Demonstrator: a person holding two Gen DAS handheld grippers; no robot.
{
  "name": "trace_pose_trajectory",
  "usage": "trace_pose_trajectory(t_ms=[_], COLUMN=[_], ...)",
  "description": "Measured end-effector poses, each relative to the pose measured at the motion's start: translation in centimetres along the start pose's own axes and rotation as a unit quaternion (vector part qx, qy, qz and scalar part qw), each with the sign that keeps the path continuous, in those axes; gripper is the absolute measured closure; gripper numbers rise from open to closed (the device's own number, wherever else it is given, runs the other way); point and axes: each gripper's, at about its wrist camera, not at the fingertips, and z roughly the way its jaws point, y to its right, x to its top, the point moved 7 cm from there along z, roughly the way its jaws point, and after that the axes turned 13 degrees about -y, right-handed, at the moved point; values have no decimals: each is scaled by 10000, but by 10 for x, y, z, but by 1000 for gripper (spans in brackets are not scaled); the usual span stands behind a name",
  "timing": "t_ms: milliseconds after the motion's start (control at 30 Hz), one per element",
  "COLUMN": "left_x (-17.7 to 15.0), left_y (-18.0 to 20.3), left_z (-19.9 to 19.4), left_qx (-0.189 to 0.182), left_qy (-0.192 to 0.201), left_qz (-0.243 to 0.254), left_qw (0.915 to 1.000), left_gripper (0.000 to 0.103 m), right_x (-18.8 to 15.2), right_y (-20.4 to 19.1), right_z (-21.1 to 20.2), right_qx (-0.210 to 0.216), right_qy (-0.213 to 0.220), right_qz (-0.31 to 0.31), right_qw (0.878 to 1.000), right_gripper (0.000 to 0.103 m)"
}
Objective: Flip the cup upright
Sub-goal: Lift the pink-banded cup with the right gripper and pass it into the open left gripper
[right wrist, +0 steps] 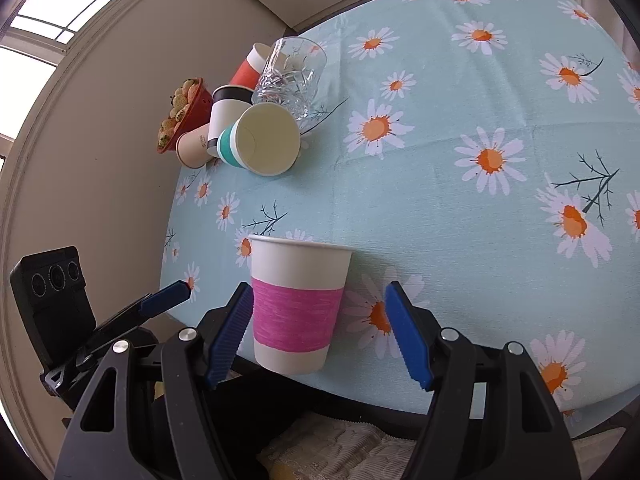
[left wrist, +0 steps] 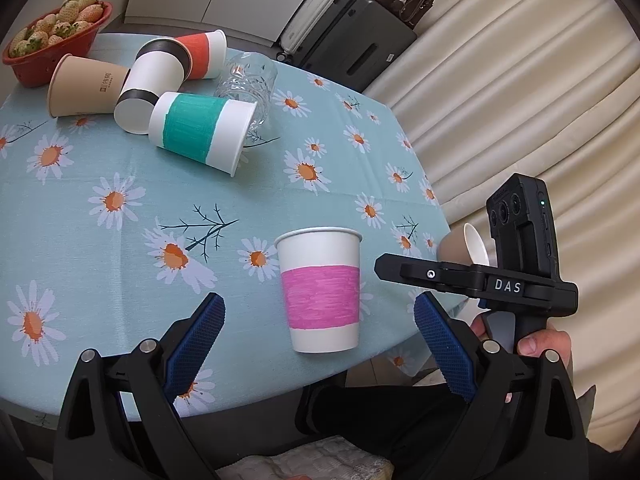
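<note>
The pink-banded cup (right wrist: 296, 308) stands upright near the edge of the counter (right wrist: 440, 200), which wears a pale blue cloth printed with daisies. In the right wrist view the right gripper (right wrist: 318, 332) has its blue fingers (right wrist: 230, 340) spread wide on either side of this cup, the left one close beside the cup wall and the other standing apart from it; neither clearly presses on it. In the left wrist view the left gripper (left wrist: 316, 344) is also spread wide, its fingers (left wrist: 196, 344) flanking the same cup (left wrist: 320, 292) without touching it.

Farther back on the counter lies a cluster of tipped cups: a teal-banded cup (left wrist: 202, 130) on its side with its mouth toward the right wrist camera, a black-banded cup (left wrist: 150, 84), a plain tan cup (left wrist: 86, 86) and a red-banded cup (left wrist: 204, 54). A cut-glass tumbler (right wrist: 290, 74) lies just beside them. A red bowl of pale strawberries (left wrist: 52, 36) sits at the far edge
</note>
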Motion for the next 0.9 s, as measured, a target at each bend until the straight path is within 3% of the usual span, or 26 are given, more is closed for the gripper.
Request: trace_pose_trajectory(t_ms=[533, 900], left_x=[23, 25], left_y=[12, 17], left_z=[62, 90], left_qx=[743, 1090], left_qy=[-694, -1054], left_qz=[81, 157], left_qw=[9948, 9883], left_gripper=[11, 37], right_x=[-20, -29], right_y=[32, 36], right_z=[-49, -60], right_qx=[133, 305], right_qy=[381, 455], right_qz=[77, 12], right_qw=[9992, 9985], right_gripper=[35, 35])
